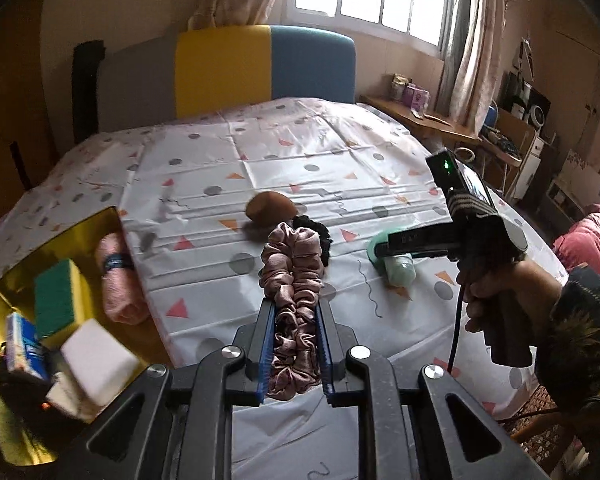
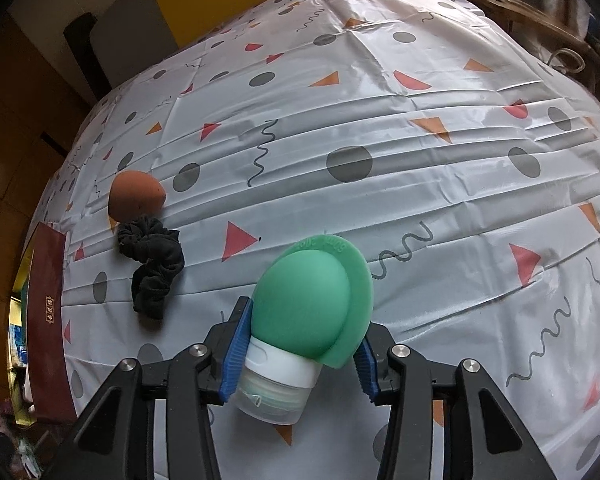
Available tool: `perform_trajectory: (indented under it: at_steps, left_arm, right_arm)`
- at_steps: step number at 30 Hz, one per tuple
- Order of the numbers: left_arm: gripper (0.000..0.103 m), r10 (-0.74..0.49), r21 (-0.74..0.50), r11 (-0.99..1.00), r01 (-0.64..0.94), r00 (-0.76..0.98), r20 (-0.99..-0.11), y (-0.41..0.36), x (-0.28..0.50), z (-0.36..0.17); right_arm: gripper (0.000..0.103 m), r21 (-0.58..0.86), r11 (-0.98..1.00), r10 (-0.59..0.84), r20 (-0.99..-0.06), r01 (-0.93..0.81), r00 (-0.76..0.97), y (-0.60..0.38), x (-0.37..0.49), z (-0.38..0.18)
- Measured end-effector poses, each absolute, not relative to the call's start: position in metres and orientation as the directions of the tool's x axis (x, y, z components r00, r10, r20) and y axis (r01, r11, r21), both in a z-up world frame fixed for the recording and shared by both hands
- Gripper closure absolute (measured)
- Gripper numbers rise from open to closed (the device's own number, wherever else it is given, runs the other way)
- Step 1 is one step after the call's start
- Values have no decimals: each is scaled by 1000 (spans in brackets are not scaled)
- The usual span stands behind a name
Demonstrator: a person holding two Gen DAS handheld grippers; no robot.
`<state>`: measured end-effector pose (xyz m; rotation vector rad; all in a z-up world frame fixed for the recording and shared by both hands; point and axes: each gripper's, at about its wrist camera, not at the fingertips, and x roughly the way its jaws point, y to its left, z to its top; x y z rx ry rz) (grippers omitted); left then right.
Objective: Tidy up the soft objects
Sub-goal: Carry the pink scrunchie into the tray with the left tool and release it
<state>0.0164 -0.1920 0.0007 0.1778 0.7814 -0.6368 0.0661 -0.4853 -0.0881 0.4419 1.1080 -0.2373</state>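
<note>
My left gripper [image 1: 294,312] is shut on a pink satin scrunchie [image 1: 292,272], held above the patterned tablecloth [image 1: 220,280]. My right gripper [image 2: 300,320] is shut on a green silicone squeeze bottle [image 2: 308,304] with a white cap; the bottle also shows in the left wrist view [image 1: 392,260]. A black scrunchie [image 2: 152,268] and a brown egg-shaped sponge [image 2: 136,196] lie on the cloth to the left of the bottle. The sponge [image 1: 270,208] shows beyond the pink scrunchie in the left wrist view.
A gold-lined box [image 1: 16,420] at the table's left edge holds a green-yellow sponge [image 1: 58,298], a white sponge [image 1: 96,360], a rolled pink towel [image 1: 118,280] and a blue packet [image 1: 22,340]. Its dark red wall [image 2: 46,320] shows at the left. A yellow and blue chair back [image 1: 260,68] stands behind the table.
</note>
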Motion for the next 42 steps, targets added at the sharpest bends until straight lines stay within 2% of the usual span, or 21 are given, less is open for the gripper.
perform_trajectory:
  at_steps: [22, 27, 35, 42]
  left_arm:
    - [85, -414, -143, 877, 458, 574, -706, -120, 31, 7]
    - [85, -396, -220, 911, 350, 589, -705, -69, 50, 11]
    - [85, -285, -289, 953, 95, 608, -741, 26, 81, -6]
    - [85, -355, -411, 912, 19, 542, -762, 52, 97, -26]
  right_arm:
    - [55, 156, 919, -16, -903, 362, 430, -478, 71, -90]
    - [55, 143, 923, -26, -904, 358, 427, -475, 72, -89]
    - [55, 123, 929, -39, -906, 350, 421, -474, 74, -89]
    - [54, 108, 932, -49, -907, 345, 417, -472, 75, -89]
